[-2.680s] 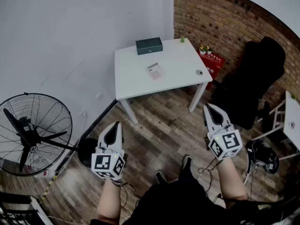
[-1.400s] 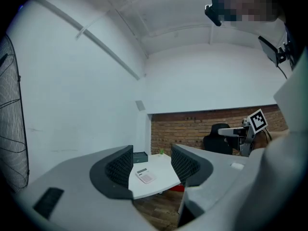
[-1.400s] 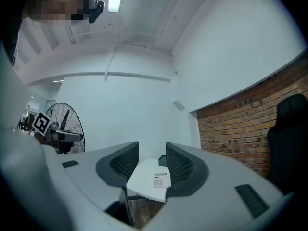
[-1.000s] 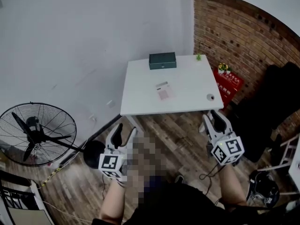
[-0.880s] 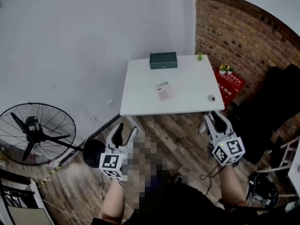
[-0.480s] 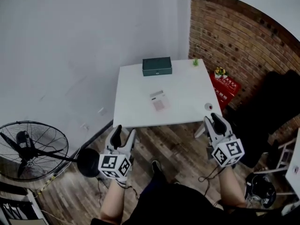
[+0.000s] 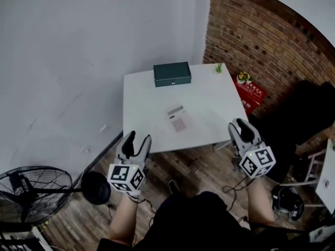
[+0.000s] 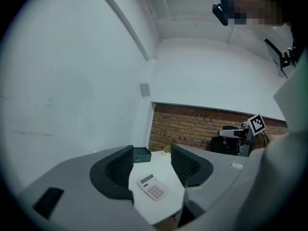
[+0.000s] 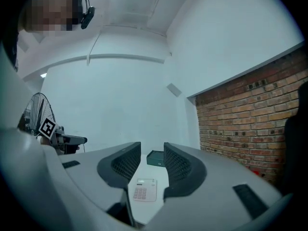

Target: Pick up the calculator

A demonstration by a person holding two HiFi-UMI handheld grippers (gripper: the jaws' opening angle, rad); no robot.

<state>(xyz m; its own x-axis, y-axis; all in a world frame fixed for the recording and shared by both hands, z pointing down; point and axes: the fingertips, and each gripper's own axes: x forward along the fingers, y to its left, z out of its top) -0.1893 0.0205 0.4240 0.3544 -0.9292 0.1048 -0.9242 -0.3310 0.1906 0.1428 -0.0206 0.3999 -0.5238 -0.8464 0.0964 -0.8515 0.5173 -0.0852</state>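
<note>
A white calculator (image 7: 178,118) with pink keys lies flat near the middle of the white table (image 7: 144,93). It also shows between the jaws in the left gripper view as the calculator (image 8: 153,186) and in the right gripper view as the calculator (image 9: 145,190), still some way ahead of both. My left gripper (image 7: 137,140) hangs open over the floor at the table's near edge. My right gripper (image 7: 240,126) is open at the near right corner; its jaws have just been opening, with nothing between them. Both grippers point roughly level towards the table.
A dark green box (image 7: 172,73) sits at the table's far edge, with a small green plant (image 7: 218,68) at the far right corner. A red crate (image 7: 250,93) stands by the brick wall. A black chair (image 7: 306,114) is at right, a floor fan (image 7: 31,192) at lower left.
The table has come closer in the head view, and both grippers have moved forward to its near edge. The fan has slid towards the lower left corner.
</note>
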